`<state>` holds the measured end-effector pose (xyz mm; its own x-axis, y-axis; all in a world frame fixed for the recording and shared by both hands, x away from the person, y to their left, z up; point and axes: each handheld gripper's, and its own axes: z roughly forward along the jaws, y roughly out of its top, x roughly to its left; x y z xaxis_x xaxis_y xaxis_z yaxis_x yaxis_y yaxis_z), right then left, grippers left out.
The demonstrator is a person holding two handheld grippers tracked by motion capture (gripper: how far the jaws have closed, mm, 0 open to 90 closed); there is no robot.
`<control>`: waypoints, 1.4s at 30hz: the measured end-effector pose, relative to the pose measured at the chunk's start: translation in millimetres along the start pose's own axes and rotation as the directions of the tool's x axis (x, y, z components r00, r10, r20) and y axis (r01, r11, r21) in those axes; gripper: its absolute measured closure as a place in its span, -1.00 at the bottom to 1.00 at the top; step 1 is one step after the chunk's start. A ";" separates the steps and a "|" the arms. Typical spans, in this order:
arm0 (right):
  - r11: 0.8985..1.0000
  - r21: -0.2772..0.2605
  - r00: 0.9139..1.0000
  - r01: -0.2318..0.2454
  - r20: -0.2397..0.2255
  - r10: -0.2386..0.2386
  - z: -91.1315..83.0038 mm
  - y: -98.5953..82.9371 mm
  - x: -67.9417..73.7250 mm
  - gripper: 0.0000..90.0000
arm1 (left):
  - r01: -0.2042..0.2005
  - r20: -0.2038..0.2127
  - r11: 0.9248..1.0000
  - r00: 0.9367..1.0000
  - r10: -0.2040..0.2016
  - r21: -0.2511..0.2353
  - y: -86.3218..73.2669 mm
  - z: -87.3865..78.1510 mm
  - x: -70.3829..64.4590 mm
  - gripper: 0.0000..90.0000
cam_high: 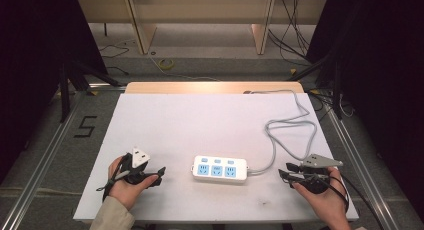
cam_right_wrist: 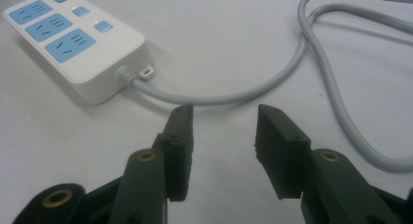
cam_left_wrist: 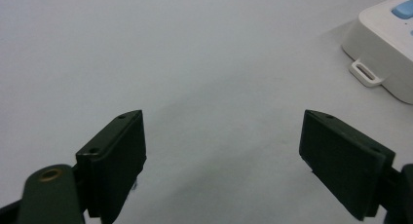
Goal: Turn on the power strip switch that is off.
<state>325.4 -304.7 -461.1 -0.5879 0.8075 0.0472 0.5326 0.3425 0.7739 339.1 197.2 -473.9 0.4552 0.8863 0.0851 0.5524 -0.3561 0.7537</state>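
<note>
Both hand-held grippers, left [cam_high: 161, 171] and right [cam_high: 283, 173], spread empty, flank the power strip [cam_high: 220, 169]; its cable [cam_high: 292, 125] loops behind.

Strip [cam_left_wrist: 389, 44] cut off by the top and right edges in my left gripper view; just one corner and its tab show. Cord [cam_right_wrist: 311, 63] runs off the top and right edges in my right gripper view. In the high view, its far end drops behind the surface [cam_high: 165, 120]. Socket markings too small to read.
</note>
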 end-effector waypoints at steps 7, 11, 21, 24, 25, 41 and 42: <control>1.000 -0.002 1.000 0.000 -0.004 0.000 -0.7 1.9 1.9 0.27 | -0.006 -0.011 1.000 1.000 0.006 -0.001 -0.3 -1.3 0.9 -0.63; 1.000 -0.003 1.000 0.006 -0.001 -0.006 -1.6 3.1 2.3 0.33 | -0.008 -0.024 1.000 1.000 0.008 -0.002 0.0 -1.8 2.1 -0.63; 0.998 0.037 0.998 0.050 0.022 -0.051 -6.2 8.4 4.4 0.95 | -0.012 -0.029 1.000 0.999 0.012 -0.007 1.4 -2.1 1.3 -0.62; 0.997 0.054 0.998 0.055 0.023 -0.056 -6.4 10.5 5.6 1.00 | -0.014 -0.028 1.000 1.000 0.014 -0.007 1.4 -2.3 1.0 -0.61; 0.996 0.062 0.998 0.059 0.023 -0.061 -6.3 12.0 6.2 1.00 | -0.014 -0.028 1.000 0.999 0.014 -0.008 1.6 -2.4 1.0 -0.61; 0.992 0.096 0.996 0.084 0.002 -0.085 -2.3 21.6 12.2 1.00 | -0.016 -0.030 1.000 0.999 0.015 -0.016 2.7 -2.3 -0.2 -0.61; 0.991 0.100 0.996 0.084 0.001 -0.085 -2.0 22.1 12.5 1.00 | -0.016 -0.030 1.000 0.999 0.015 -0.016 2.7 -2.3 -0.2 -0.61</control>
<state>328.6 -288.1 -442.2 -0.6305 0.7760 -0.0190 0.5394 0.4556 0.7081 339.0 196.7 -470.3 0.4422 0.8893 0.1164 0.5339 -0.3653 0.7626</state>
